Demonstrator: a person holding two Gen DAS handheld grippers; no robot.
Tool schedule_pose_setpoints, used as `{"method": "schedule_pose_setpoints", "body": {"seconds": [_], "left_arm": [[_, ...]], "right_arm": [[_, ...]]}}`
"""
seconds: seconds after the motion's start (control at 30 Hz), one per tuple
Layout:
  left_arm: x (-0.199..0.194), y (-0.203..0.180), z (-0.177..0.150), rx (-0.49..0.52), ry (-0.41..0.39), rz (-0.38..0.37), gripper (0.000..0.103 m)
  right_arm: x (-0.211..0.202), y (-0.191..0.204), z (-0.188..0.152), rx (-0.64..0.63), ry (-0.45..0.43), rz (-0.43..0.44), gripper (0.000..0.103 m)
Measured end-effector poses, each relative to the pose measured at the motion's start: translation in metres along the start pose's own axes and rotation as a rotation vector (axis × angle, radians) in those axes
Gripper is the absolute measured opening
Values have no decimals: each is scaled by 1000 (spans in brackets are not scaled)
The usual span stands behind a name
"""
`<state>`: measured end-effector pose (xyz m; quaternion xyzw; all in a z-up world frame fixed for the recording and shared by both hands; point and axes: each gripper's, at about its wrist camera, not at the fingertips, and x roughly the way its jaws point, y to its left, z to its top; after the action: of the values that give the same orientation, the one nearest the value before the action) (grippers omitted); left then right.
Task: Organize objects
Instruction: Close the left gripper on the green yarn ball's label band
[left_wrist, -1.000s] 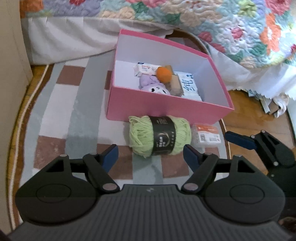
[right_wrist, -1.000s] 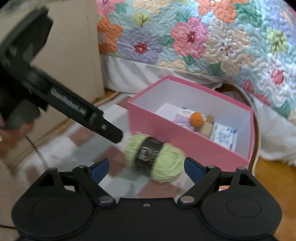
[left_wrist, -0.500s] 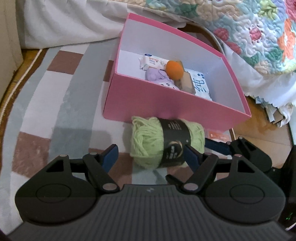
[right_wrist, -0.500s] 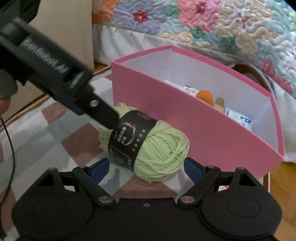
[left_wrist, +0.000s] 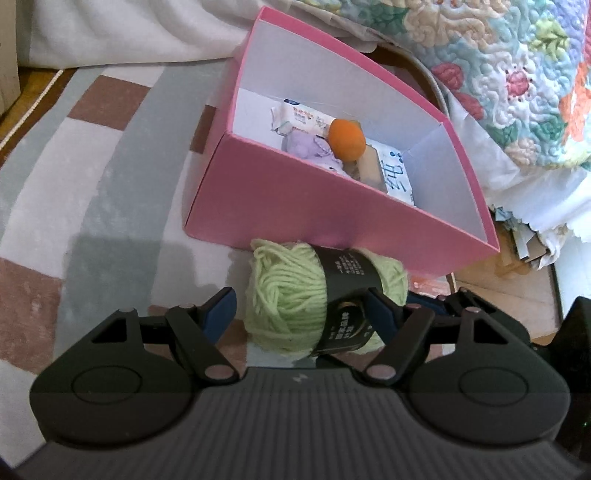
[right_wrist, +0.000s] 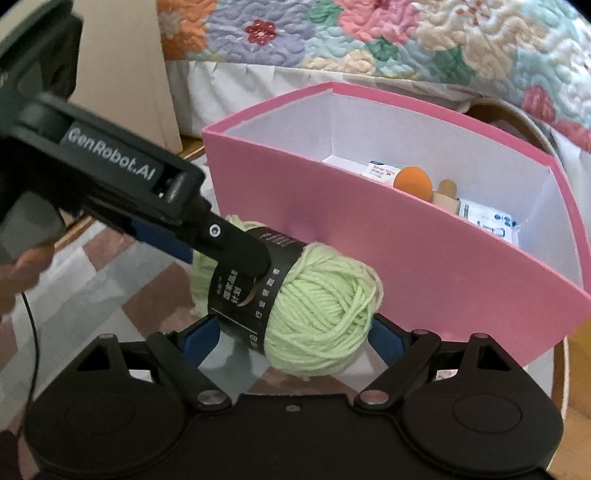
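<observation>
A light green yarn ball (left_wrist: 295, 295) with a black paper band lies on the rug against the front wall of a pink box (left_wrist: 295, 206). It also shows in the right wrist view (right_wrist: 317, 310), in front of the pink box (right_wrist: 424, 258). My left gripper (left_wrist: 301, 312) is open with the yarn between its blue-padded fingers. My right gripper (right_wrist: 291, 336) is open too, its fingers on either side of the yarn from the other side. In the box lie an orange ball (left_wrist: 346, 139), a purple plush (left_wrist: 306, 147) and some packets.
A checked grey, white and brown rug (left_wrist: 92, 177) covers the floor. A bed with a floral quilt (left_wrist: 517, 74) and white skirt stands behind the box. Wooden floor and paper scraps (left_wrist: 524, 243) lie to the right. An orange packet (left_wrist: 428, 282) lies by the box.
Both grippers have moved in closer to the yarn ball, which now sits between the fingers of each. Both stay open.
</observation>
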<state>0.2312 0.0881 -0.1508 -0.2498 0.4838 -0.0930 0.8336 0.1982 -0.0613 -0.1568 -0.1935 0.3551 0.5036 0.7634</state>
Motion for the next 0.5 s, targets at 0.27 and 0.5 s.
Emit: {"method": "schedule_pose_setpoints", "body": {"seconds": [0.27, 0.5], "left_arm": [[0, 3, -3, -24, -1, -65, 60], [-10, 8, -8, -59, 7, -93, 58]], "right_arm": [[1, -1, 1, 46, 7, 29, 90], [-19, 1, 0, 171, 31, 116, 90]]}}
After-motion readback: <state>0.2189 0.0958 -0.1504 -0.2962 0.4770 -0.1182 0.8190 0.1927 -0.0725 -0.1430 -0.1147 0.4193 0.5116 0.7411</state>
